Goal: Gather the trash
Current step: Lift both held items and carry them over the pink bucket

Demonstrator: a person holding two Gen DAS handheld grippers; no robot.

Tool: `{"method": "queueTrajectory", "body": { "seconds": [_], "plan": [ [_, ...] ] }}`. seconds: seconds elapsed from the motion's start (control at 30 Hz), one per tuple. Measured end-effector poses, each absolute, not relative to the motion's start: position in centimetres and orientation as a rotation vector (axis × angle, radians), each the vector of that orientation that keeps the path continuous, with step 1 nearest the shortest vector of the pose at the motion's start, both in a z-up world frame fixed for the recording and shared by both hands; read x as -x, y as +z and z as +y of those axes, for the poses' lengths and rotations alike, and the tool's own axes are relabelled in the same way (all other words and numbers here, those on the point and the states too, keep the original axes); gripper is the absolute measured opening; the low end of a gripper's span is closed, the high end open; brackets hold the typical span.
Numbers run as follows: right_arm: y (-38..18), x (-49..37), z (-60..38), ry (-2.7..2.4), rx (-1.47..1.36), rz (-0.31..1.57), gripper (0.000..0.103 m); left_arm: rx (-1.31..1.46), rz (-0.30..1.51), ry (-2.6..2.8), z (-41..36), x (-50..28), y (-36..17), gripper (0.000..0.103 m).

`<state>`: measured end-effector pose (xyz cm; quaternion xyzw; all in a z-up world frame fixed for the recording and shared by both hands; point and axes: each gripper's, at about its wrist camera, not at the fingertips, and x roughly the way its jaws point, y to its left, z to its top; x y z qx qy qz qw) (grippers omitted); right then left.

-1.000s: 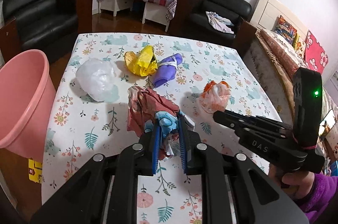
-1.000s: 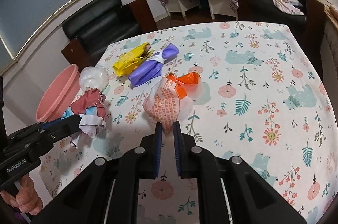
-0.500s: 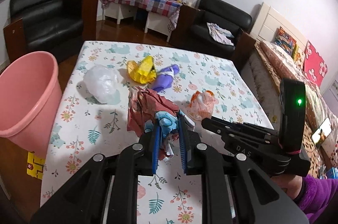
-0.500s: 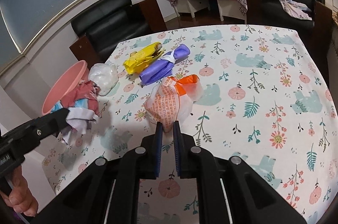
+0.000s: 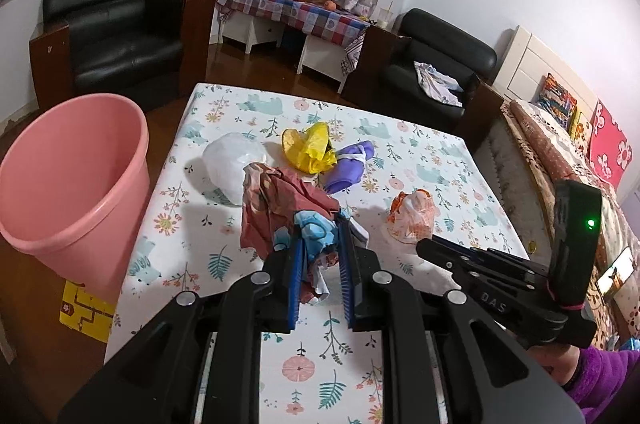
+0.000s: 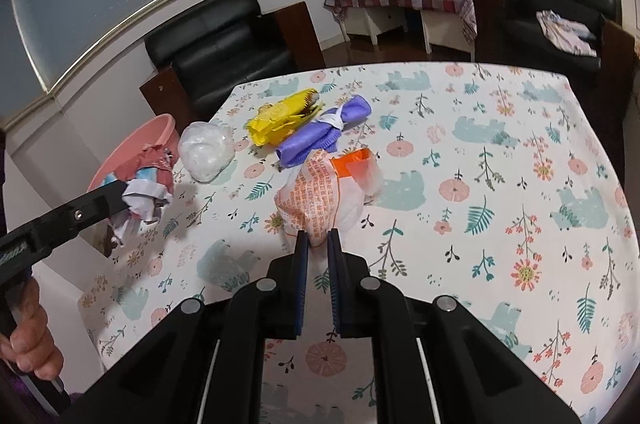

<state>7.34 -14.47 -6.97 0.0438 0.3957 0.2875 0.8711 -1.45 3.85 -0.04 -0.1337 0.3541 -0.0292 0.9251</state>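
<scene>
The left claw (image 5: 320, 248) is clamped on a crumpled red wrapper (image 5: 280, 200), holding it up above the counter (image 5: 420, 152) near the left edge; the right view shows this same wad (image 6: 144, 184) hanging in front of the pink bin (image 6: 160, 128), a lineup the left view does not give, since there the bin (image 5: 72, 176) stands on the floor well left of the wrapper, just beside the counter's left edge. The right claw (image 6: 318, 244) is nearly closed, pinching the bottom of an orange bag (image 6: 320, 192); the left view shows that bag (image 5: 412, 216) only from afar, with the claw's tip hidden behind it. Toward the far left corner lie a white bag (image 5: 228, 164), a yellow bag (image 5: 308, 148) and a purple bag (image 5: 348, 168), the last two touching.
</scene>
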Motion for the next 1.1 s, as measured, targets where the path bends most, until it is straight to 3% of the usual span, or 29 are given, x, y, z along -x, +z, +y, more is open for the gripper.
{"method": "queueTrajectory", "body": {
  "seconds": [0.6,1.1],
  "plan": [
    [-2.2,-7.7,-10.7,0.753,-0.049,0.746,0.007,0.267,0.682,-0.068,5.8,0.5,0.2,0.016],
    [2.0,-9.2,5.2,1.096,0.042,0.741,0.007,0.308,0.587,0.277,17.9,3.9,2.0,0.016]
  ]
}}
